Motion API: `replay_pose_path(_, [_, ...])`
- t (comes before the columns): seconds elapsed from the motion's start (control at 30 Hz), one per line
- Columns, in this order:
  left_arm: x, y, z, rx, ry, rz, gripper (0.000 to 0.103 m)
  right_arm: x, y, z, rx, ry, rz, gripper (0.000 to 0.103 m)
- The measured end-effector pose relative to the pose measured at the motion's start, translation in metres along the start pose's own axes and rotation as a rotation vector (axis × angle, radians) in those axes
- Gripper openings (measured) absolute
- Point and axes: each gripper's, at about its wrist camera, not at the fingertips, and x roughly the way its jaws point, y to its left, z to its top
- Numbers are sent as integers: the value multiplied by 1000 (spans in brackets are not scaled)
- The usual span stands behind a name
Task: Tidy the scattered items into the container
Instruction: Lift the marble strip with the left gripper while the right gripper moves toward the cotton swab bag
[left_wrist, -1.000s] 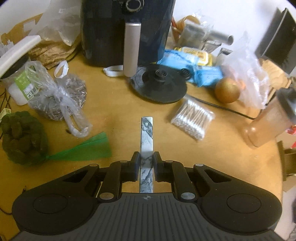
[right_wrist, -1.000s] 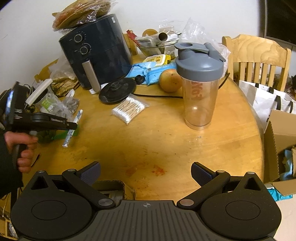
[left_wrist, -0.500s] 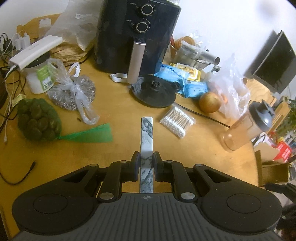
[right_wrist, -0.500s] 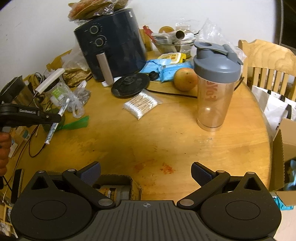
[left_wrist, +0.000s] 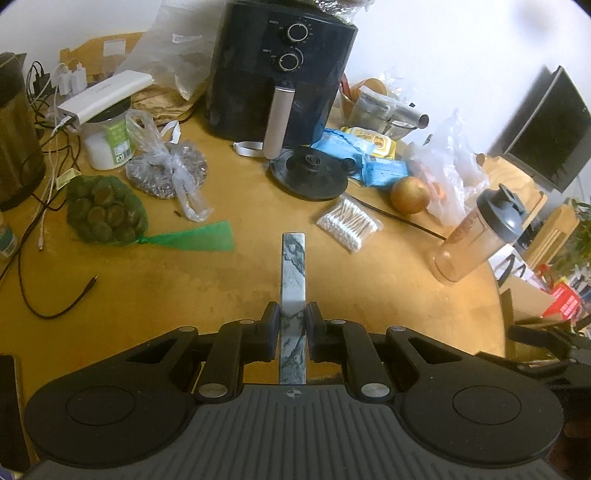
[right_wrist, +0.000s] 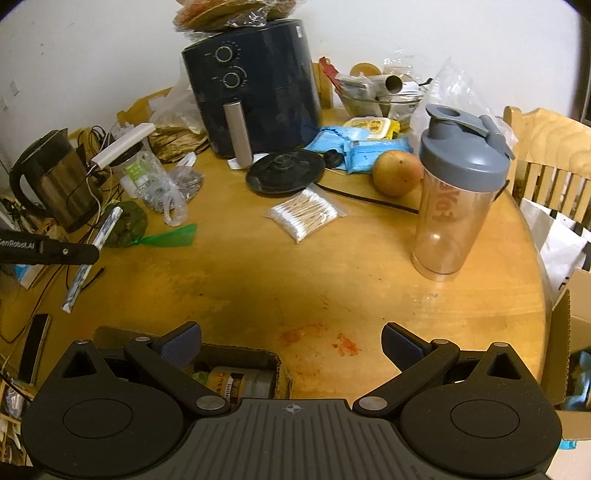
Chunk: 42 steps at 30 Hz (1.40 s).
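An air fryer (right_wrist: 255, 88) stands behind a kettle base (right_wrist: 286, 176).

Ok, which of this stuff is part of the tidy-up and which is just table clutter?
Job:
- marbled stick, gripped by the left gripper
- cardboard box below the open right gripper, likely the container
- cotton swab pack, probably next

Likely clutter:
- air fryer
- kettle
- shaker bottle
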Motion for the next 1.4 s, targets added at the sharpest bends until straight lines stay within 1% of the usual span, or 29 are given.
replay_pose_path(0.2, [-10,-9,-12,-9,-11,11,16,1,4,-1,-10,0,17,103])
replay_pose_path(0.37, [-15,-13,-16,-2,-21,22,16,3,12,-1,-59,-4,11,103])
replay_pose_path(0.7, [-18,-10,-21,-21,-17,28,16,10,18,1,-88,11,24,103])
replay_pose_path(0.93, [-16,-7,-19,-36,-8,27,16,19,19,17,-146,2,13,103])
replay_pose_path(1.4, [-10,4,-14,-54,9,31,16,68,13,59,-250,9,6,103])
